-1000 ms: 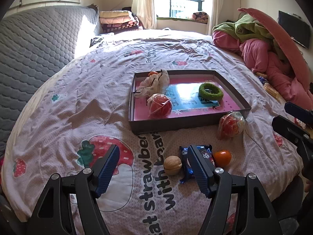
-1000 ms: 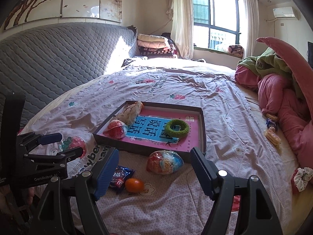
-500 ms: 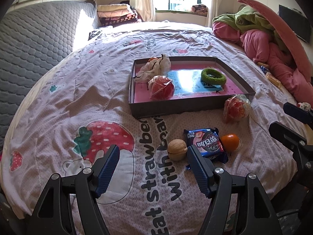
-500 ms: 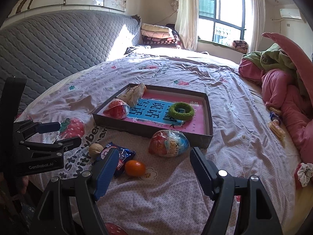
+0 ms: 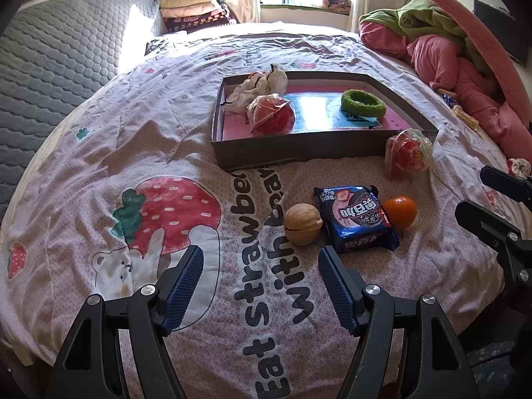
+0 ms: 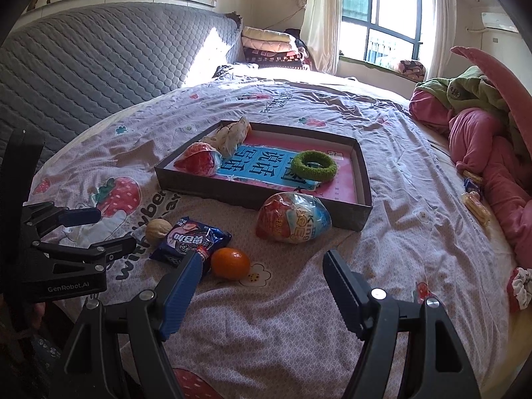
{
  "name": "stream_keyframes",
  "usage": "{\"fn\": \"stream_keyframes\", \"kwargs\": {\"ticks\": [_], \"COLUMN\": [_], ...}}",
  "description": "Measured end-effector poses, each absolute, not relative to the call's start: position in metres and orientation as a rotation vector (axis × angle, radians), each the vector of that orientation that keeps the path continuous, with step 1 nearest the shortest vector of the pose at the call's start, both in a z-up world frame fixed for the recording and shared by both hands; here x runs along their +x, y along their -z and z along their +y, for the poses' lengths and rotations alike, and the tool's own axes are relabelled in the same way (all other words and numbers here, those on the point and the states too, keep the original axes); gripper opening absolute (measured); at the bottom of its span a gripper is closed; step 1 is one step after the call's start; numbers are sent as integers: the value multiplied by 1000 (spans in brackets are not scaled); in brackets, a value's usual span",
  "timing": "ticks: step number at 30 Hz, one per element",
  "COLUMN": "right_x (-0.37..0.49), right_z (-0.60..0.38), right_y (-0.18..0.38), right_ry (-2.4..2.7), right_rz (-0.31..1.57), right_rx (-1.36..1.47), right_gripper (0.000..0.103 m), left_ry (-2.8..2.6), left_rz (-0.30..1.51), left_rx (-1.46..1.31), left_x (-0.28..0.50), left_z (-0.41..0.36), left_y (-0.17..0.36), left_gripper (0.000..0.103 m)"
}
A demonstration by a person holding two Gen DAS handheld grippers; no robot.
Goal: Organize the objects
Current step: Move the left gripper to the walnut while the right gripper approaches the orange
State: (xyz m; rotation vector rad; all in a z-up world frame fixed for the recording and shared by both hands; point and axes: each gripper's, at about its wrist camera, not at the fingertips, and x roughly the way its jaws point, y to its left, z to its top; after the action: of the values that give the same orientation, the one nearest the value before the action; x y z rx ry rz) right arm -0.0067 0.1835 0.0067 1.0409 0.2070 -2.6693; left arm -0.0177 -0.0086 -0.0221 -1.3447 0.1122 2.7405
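Bedspread (image 5: 99, 173): walnut (image 5: 302, 223), cookie packet (image 5: 357, 218), orange (image 5: 400, 212) before the tray (image 5: 299, 153).

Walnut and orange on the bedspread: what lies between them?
The blue cookie packet lies flat between the walnut and the orange, seemingly touching both. The left wrist view shows it best; the right wrist view agrees.

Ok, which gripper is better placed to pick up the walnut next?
Left. The left gripper is open with the walnut just ahead of it; the right gripper faces the orange instead.
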Motion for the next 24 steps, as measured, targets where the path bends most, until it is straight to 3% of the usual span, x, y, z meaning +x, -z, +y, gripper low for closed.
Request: {"fn": "stream_keyframes", "kwargs": {"ticks": [24], "right_x": [-19], "right_z": [175], "right_y": [24], "right_ry": [2627], "right_rz": [266], "right_rx": [1127], "right_gripper": [74], "left_ry": [-2720], "left_rz": [82], "left_rx": [-1362], "left_x": [-31], "left_z": [-6], "left_y": [41], "left_gripper": [73]}}
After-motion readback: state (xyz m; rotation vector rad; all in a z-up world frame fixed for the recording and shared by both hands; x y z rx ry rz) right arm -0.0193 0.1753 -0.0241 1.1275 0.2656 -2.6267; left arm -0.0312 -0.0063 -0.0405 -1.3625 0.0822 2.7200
